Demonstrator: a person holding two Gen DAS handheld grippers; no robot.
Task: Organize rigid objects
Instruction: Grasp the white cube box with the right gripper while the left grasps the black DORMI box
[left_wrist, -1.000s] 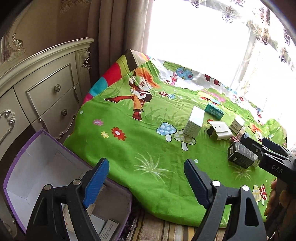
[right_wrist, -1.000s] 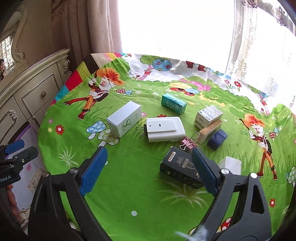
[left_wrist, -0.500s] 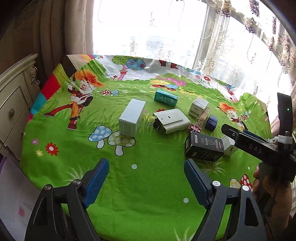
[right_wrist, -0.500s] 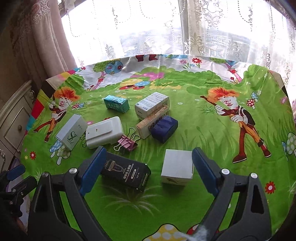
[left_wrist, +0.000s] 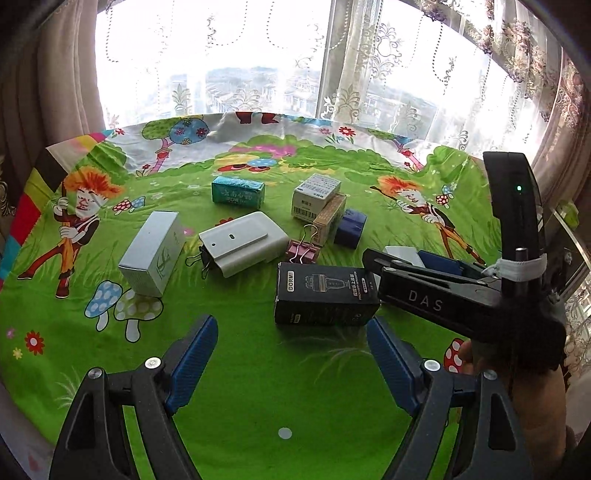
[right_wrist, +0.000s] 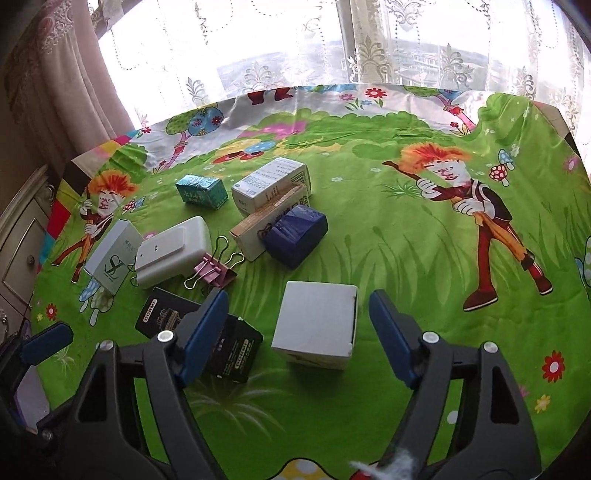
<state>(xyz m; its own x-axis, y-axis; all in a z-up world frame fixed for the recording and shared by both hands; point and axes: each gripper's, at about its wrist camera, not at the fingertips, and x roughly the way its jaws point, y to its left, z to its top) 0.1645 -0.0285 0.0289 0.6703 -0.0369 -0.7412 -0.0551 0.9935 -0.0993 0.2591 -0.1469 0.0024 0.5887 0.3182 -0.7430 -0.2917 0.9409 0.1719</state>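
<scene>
Barely started: boxes scattered on surface (right_wrist: 388, 229), none seemingly sorted. Right tongs (right_wrist: 297, 325) closing around white box (right_wrist: 316, 323), pads not touching. Left tongs (left_wrist: 291, 354) spread, empty, near black box (left_wrist: 325, 295).

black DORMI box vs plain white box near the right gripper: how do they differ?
Colour: the black DORMI box is dark with printed artwork and lettering; the plain white box shows a blank top.
Shape: the DORMI box is long and flat; the white box is squarer and stubbier.
Place: the white box sits between the closing jaws of the right gripper, untouched; the DORMI box lies outside them.
Both are cardboard cartons resting on the green tablecloth.
</scene>
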